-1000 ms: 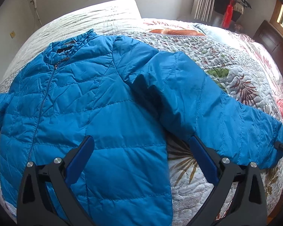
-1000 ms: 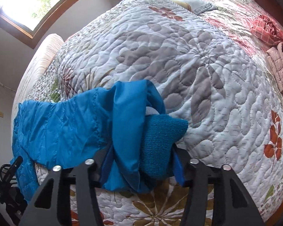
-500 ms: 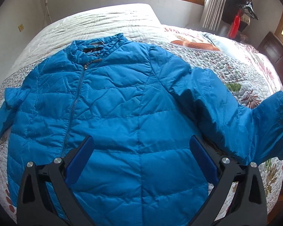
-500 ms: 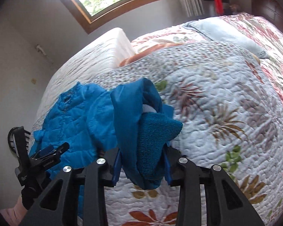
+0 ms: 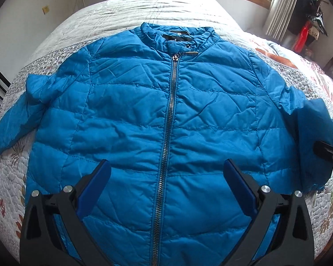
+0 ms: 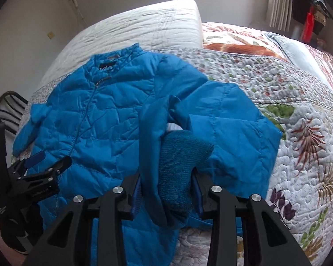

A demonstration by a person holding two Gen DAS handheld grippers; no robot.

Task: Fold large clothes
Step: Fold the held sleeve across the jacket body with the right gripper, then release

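Blue quilted puffer jacket [image 5: 166, 119] lies zipped, front up, across the floral quilted bed [image 6: 299, 102]. Your right gripper [image 6: 166, 190] pinches the knit cuff [image 6: 182, 161]; left gripper [image 5: 166, 177] hovers wide open, empty. Shell likely light, soft, slippery: grip seams or cuffs

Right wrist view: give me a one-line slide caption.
Right gripper clamps the knit cuff of a blue puffer jacket spread on a floral quilt.

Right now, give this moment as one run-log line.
stage: sleeve fold | right tool: shut on knit cuff of blue quilted jacket | left tool: open
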